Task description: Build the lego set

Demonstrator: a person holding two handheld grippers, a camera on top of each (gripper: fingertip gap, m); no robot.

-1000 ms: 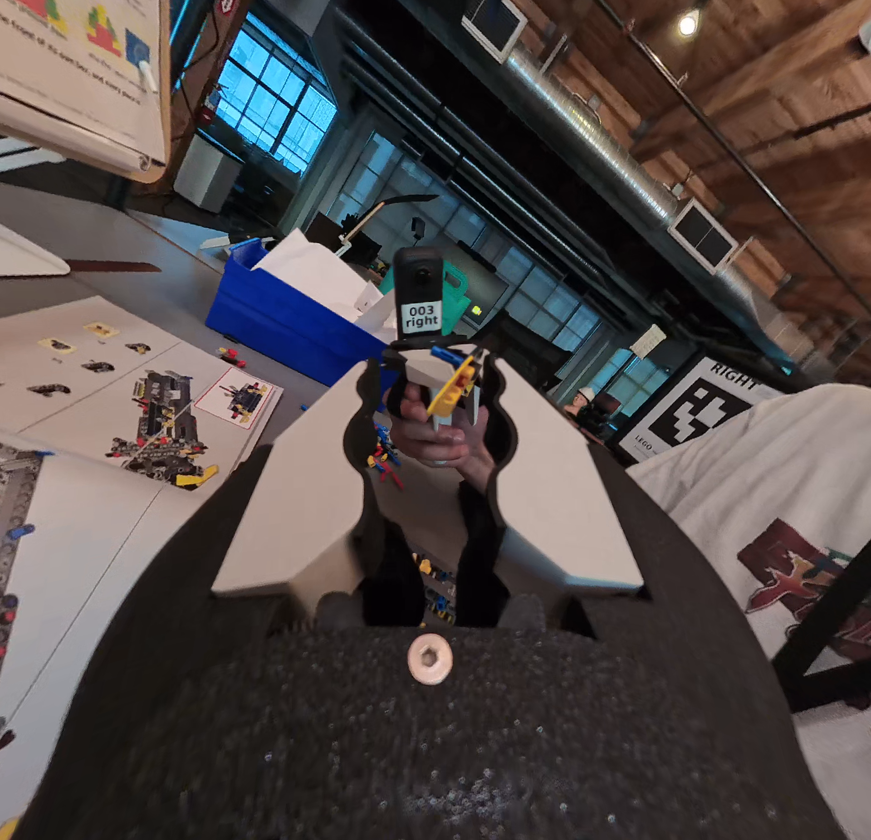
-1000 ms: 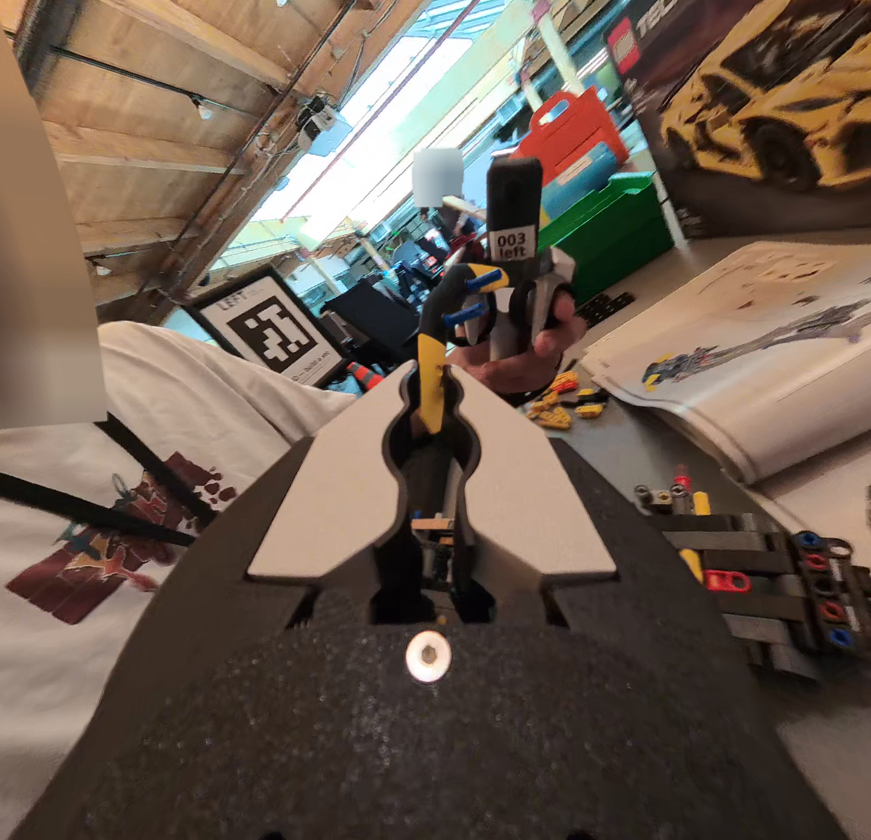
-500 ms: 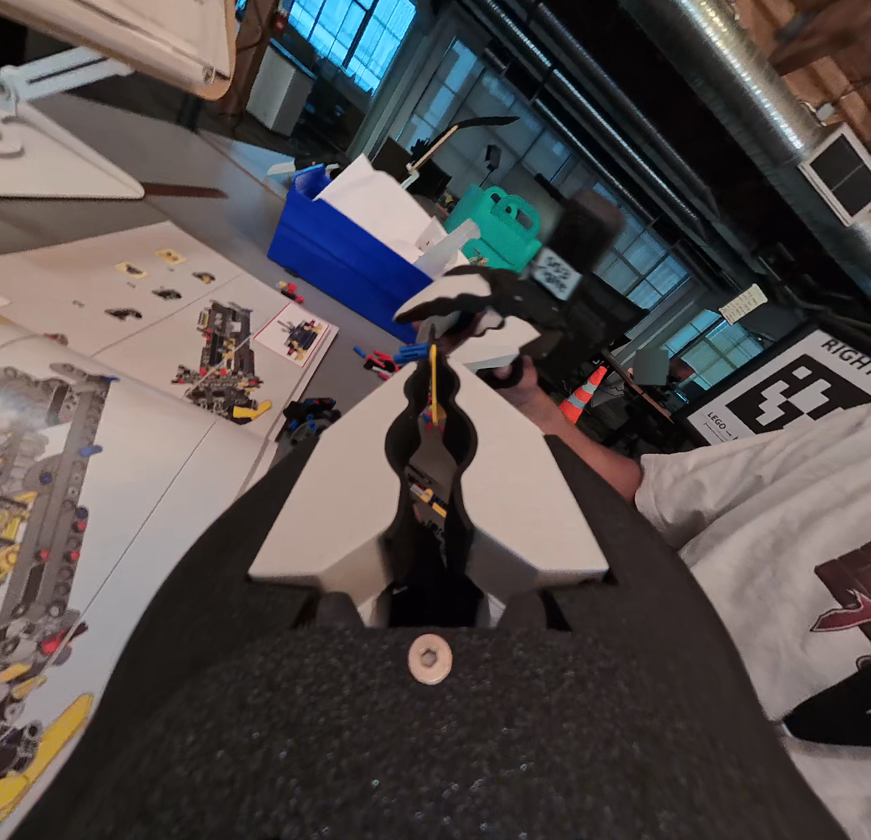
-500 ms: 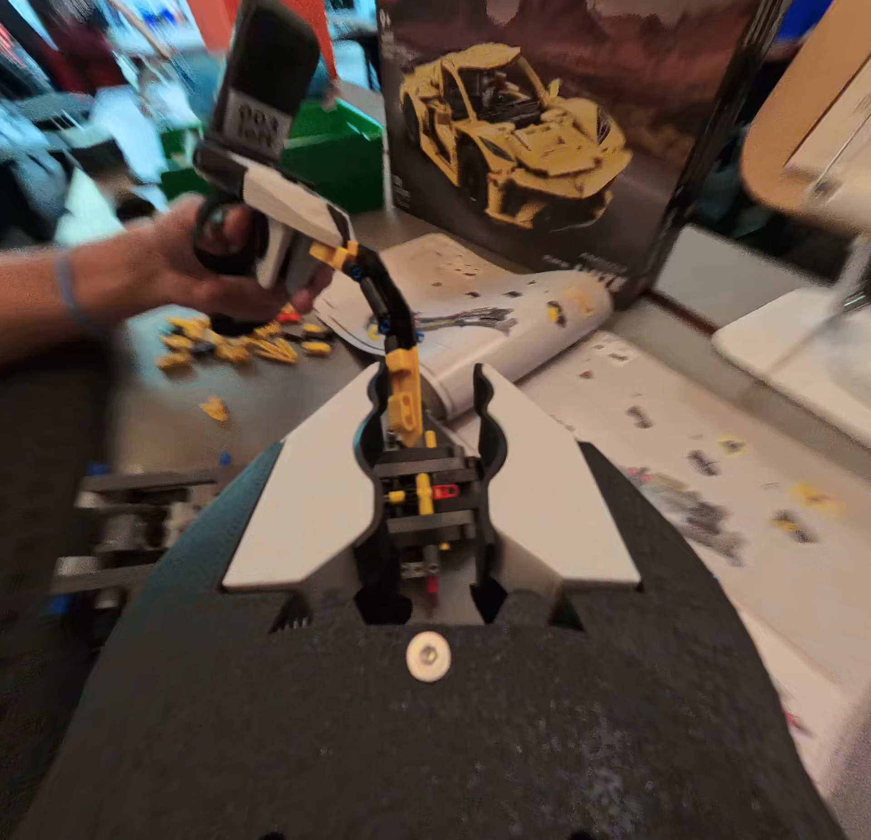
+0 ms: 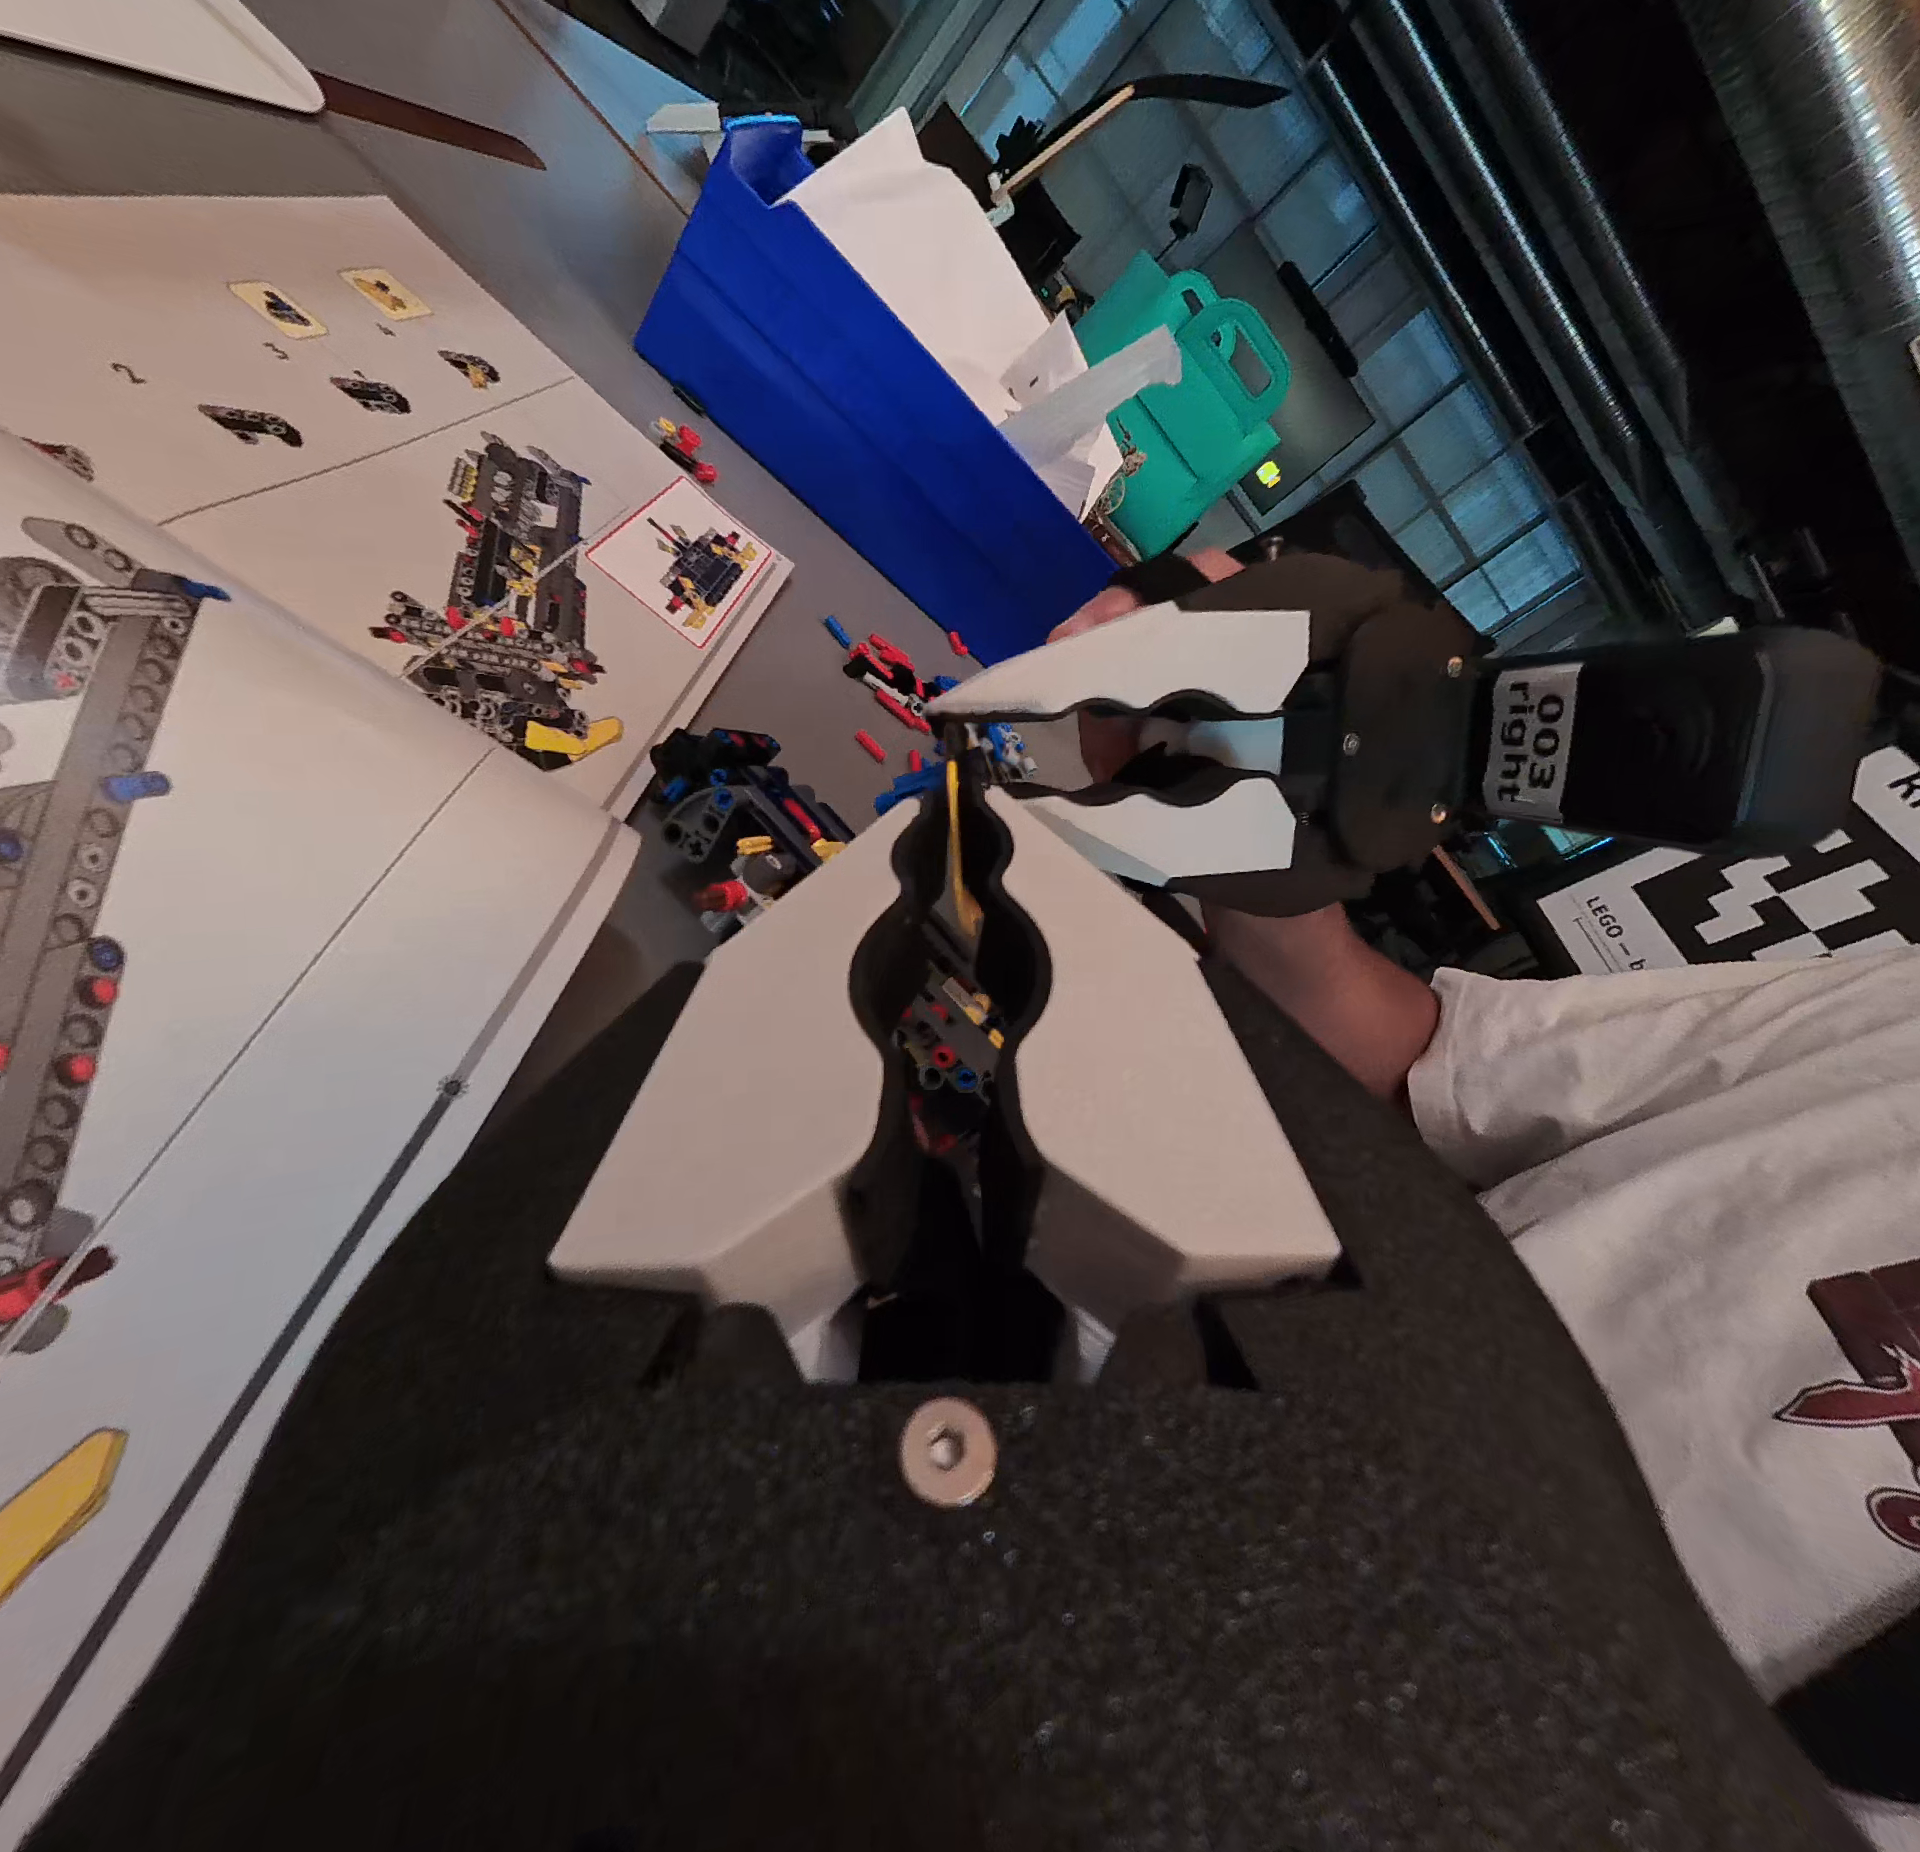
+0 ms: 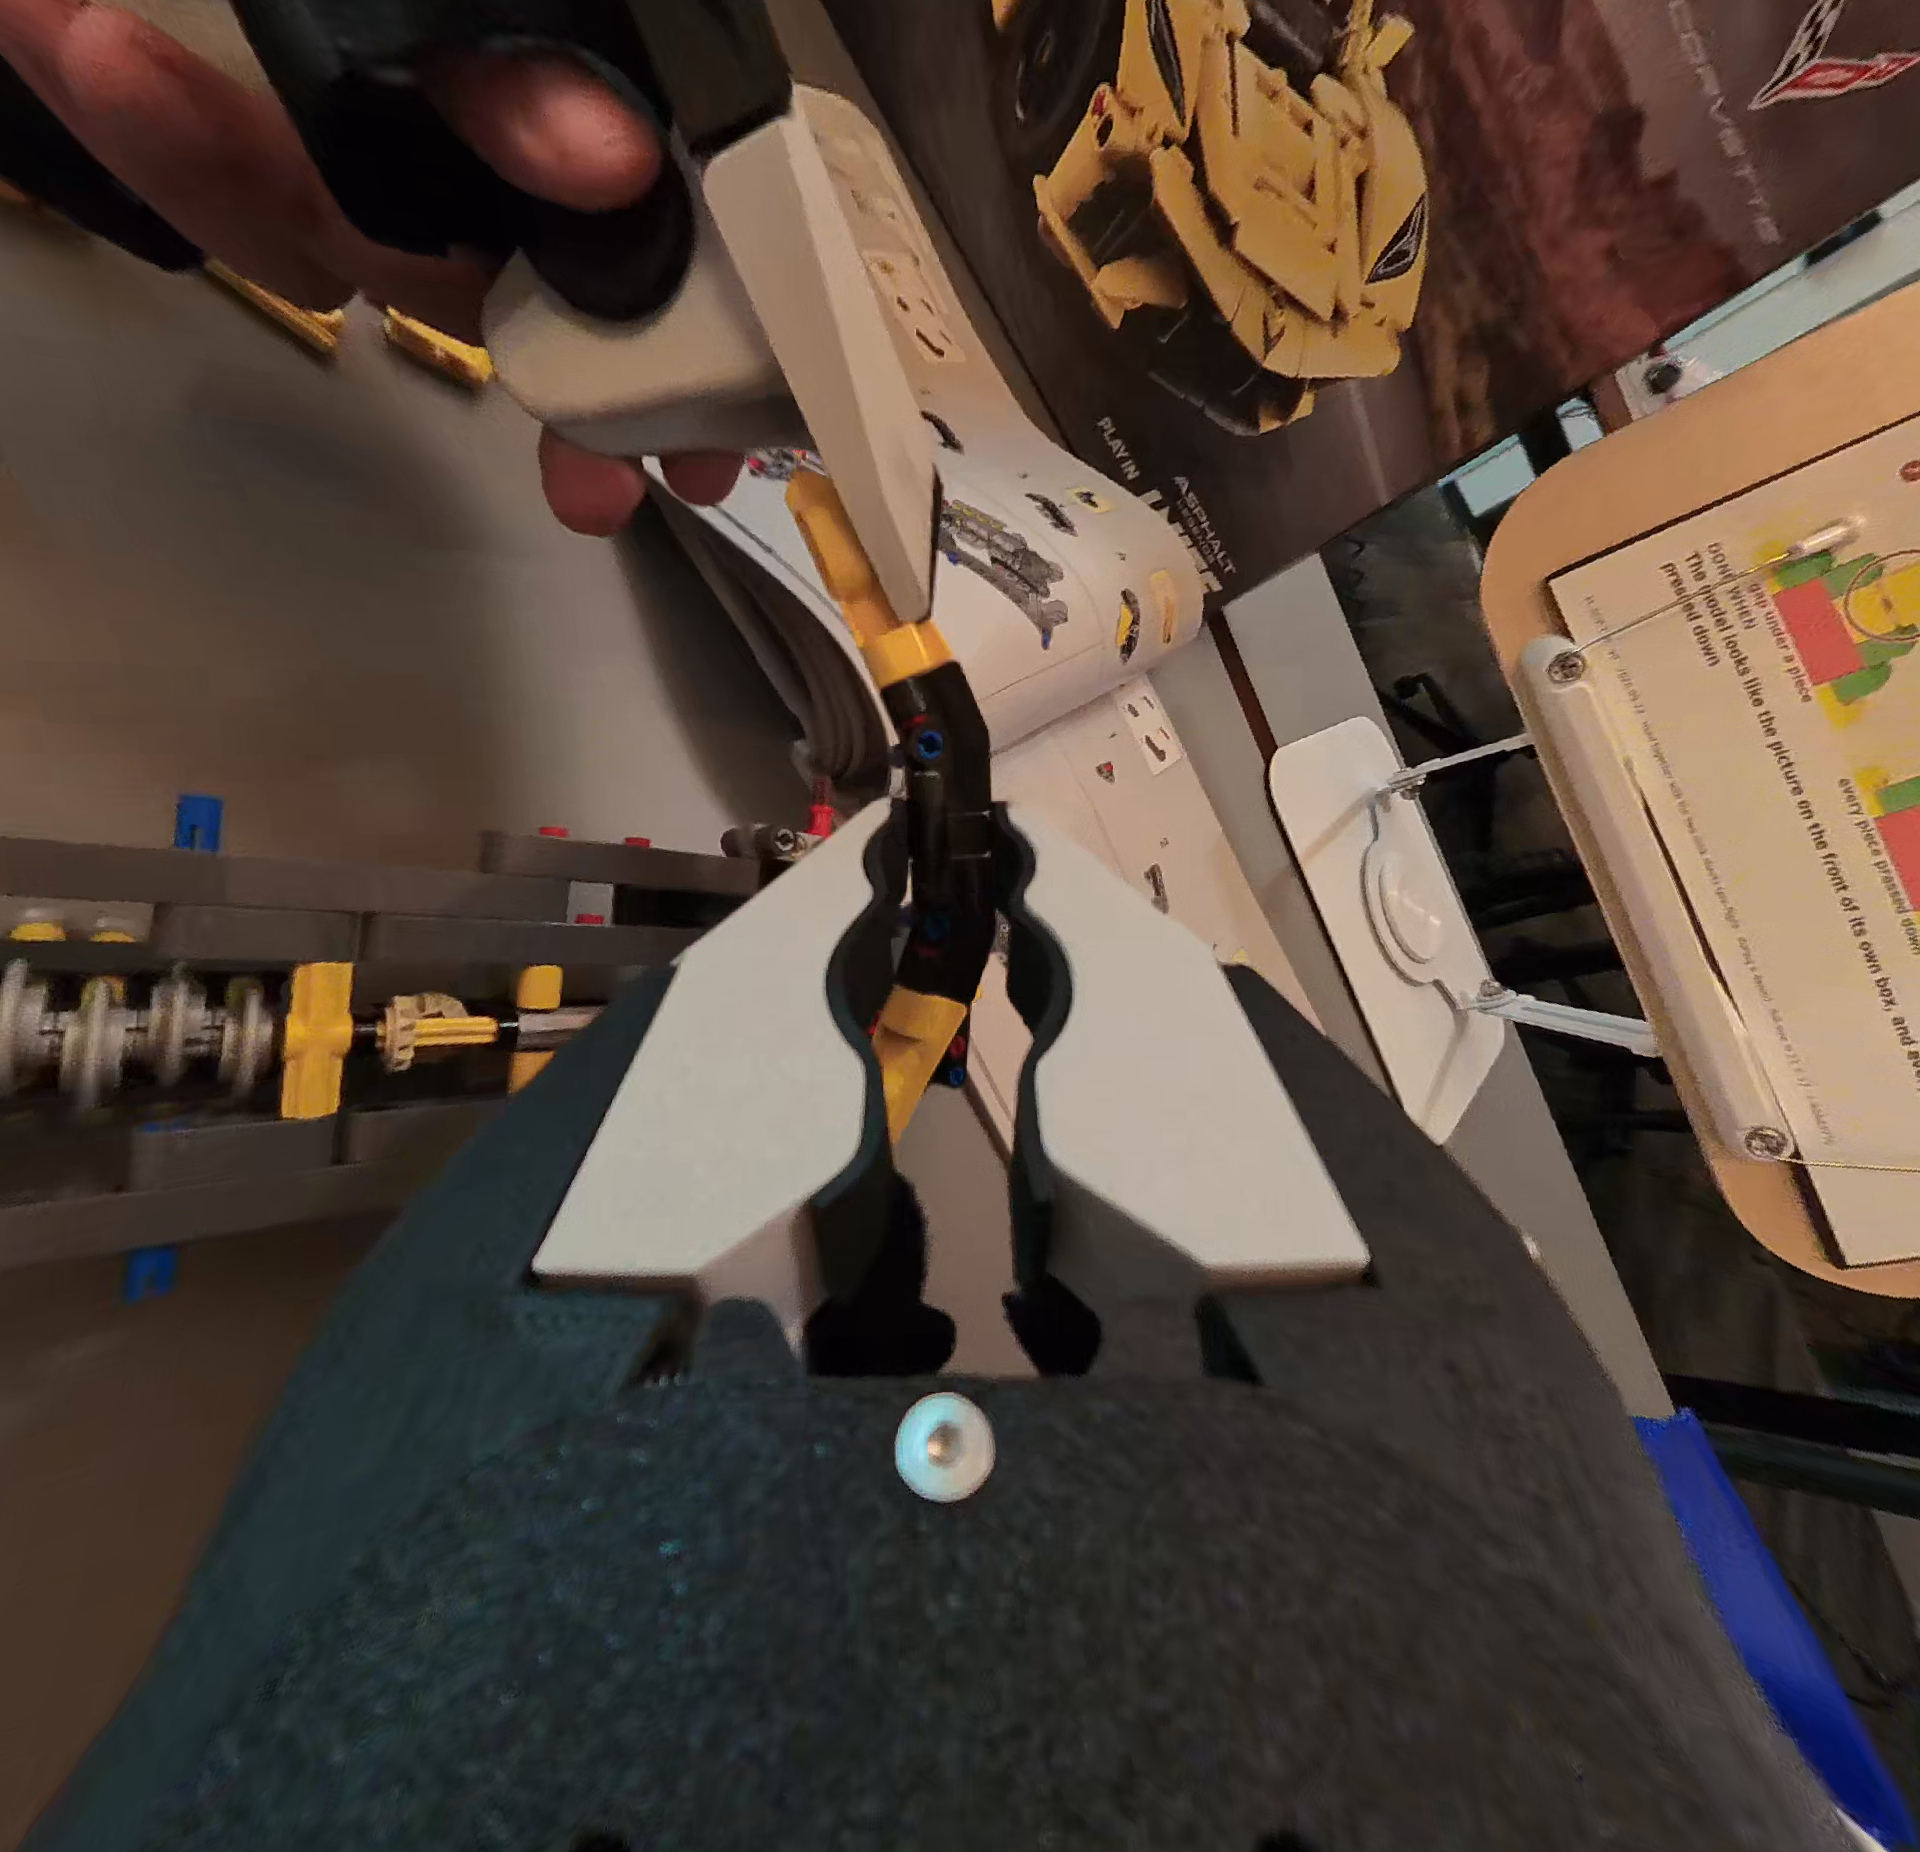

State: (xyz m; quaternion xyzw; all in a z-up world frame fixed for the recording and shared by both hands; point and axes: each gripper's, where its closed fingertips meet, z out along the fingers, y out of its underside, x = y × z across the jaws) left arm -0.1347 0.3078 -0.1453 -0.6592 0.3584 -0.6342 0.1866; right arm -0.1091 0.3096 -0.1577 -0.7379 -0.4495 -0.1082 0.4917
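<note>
A curved black-and-yellow lego piece [image 6: 940, 763] is held between both grippers. My right gripper [image 6: 943, 834] is shut on its black middle; a yellow end lies back between the fingers. My left gripper [image 6: 875, 584] comes in from the upper left, held by a hand, and is shut on the other yellow end. In the left wrist view my left gripper [image 5: 954, 815] pinches the yellow part [image 5: 958, 862] edge-on, and the right gripper [image 5: 971, 748] meets it from the right. A grey chassis [image 6: 312, 971] with yellow parts lies on the table at the left.
Open instruction booklets [image 5: 312, 659] cover the table's left side. A blue bin [image 5: 831, 379] stands behind, with loose pieces [image 5: 894, 670] and a small sub-assembly [image 5: 738, 815] in front of it. The lego box [image 6: 1351, 140] and a sign board [image 6: 1714, 763] stand beyond the booklet [image 6: 1039, 576]. The grippers are tip to tip, or close to it.
Both grippers have swung down from pointing up at the ceiling towards the table and turned, still joined by the black-and-yellow piece. The right gripper now lies crosswise to the left one.
</note>
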